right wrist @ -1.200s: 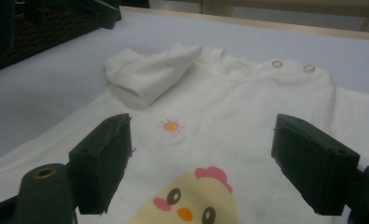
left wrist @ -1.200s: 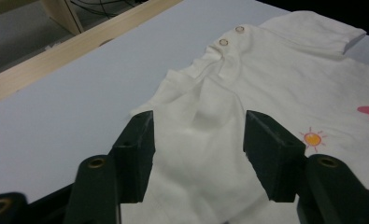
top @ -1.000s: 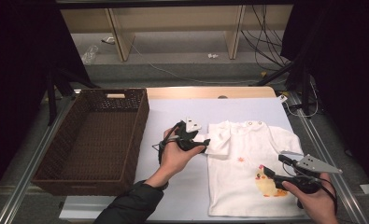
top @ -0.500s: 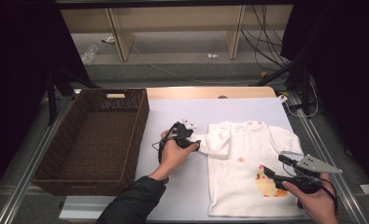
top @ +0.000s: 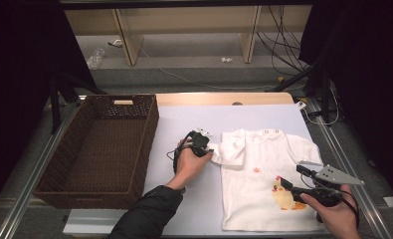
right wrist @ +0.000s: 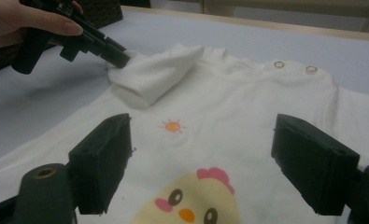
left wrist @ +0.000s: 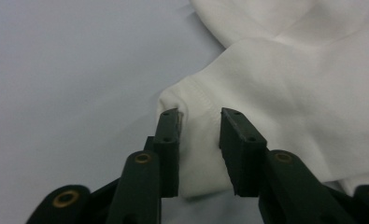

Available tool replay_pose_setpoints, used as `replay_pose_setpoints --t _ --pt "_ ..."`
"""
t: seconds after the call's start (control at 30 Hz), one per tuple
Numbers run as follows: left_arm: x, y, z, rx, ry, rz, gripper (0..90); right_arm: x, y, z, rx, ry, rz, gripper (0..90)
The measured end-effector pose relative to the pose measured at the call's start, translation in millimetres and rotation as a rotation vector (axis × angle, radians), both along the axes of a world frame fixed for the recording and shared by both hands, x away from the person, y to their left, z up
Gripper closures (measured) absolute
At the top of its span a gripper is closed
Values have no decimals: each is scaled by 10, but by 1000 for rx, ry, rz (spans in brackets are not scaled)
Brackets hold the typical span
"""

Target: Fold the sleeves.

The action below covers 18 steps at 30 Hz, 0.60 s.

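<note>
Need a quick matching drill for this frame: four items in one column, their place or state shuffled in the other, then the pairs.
1. wicker basket
2. shirt sleeve
3. right gripper
4. chick print

A. between the left gripper's fingers
B. wide open above the shirt
C. on the shirt's front
D. at the table's left

Pairs: 1-D, 2-A, 3-B, 4-C

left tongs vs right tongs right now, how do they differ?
Left tongs: jaws narrowly apart around the folded sleeve cuff of the white shirt. Right tongs: jaws spread wide, nothing between them, held over the chick print. Both have black jaws and are hand-held.
</note>
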<state>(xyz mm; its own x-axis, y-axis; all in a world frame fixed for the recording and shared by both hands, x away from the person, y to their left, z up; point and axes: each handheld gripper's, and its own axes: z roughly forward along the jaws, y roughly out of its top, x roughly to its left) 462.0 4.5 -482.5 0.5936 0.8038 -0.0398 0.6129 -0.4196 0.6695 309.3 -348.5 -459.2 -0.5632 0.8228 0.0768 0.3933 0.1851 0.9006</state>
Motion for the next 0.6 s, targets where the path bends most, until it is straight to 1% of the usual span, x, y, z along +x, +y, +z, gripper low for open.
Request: replay_pose_setpoints --t 0.03,0.23,0.33,0.43,0.5,0.6 --pt "-4 -9 1 5 -3 -6 717 0 1 0 0 -1 1 211" --pt "-9 -40 17 17 9 -3 818 0 3 0 -1 -2 2 211" --pt "-11 -49 21 21 6 -3 838 1 2 0 0 0 2 211" --pt "-11 -51 29 33 2 -16 845 1 0 -2 2 1 2 211" --pt "-8 -44 38 24 4 -10 852 1 0 -1 1 1 1 211" --pt "-28 -45 70 15 -15 -7 881 0 -3 0 0 2 1 211"
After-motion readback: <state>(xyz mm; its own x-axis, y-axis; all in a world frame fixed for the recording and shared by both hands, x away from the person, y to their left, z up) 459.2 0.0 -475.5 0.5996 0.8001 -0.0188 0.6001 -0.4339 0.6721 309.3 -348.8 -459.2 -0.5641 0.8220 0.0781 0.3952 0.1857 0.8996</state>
